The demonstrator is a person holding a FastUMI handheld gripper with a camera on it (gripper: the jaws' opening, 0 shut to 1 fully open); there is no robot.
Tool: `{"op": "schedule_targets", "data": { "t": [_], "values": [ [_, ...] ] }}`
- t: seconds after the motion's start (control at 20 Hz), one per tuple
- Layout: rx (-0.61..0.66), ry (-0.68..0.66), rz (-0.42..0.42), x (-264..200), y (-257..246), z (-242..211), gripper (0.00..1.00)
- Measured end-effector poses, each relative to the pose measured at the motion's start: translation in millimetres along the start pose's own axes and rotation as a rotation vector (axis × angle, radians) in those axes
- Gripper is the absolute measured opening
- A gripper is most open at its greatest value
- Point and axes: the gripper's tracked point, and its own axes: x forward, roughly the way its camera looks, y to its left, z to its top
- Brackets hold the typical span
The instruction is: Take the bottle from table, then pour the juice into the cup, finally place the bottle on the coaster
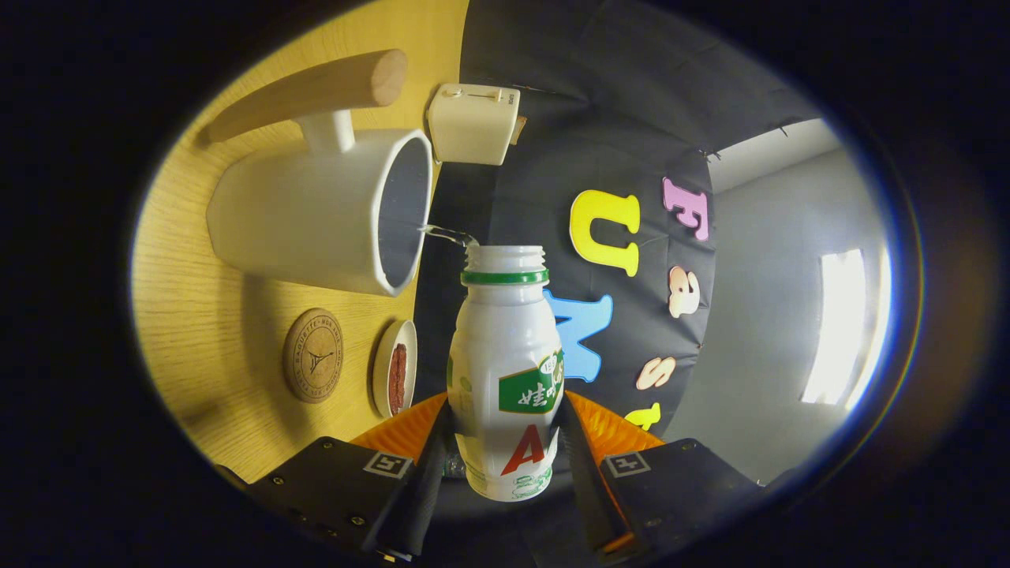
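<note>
Pouring step. The gripper [505, 442], jaws clamped on both sides of the bottle [505, 371], tips it toward the cup [316, 213]; a thin stream [446, 233] enters the rim. Judgement: hold the tilt steady, mouth over the opening; coaster [313, 355] waits on the bench [197, 315] nearby.

Warm, fairly dim on the desk [205, 331], soft shadows under the cup [316, 213]. Blown-out bright window [844, 323] beyond the fingers. Strong fisheye bend and colour fringing toward edges. Bottle [505, 371] sharp, slight glare on its side.
</note>
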Motion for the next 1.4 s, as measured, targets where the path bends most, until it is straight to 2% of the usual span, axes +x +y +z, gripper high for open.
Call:
{"op": "schedule_targets", "data": {
  "t": [1.4],
  "values": [
    [-0.073,-0.013,-0.061,0.7,-7.1,-5.2,0.73]
  ]
}}
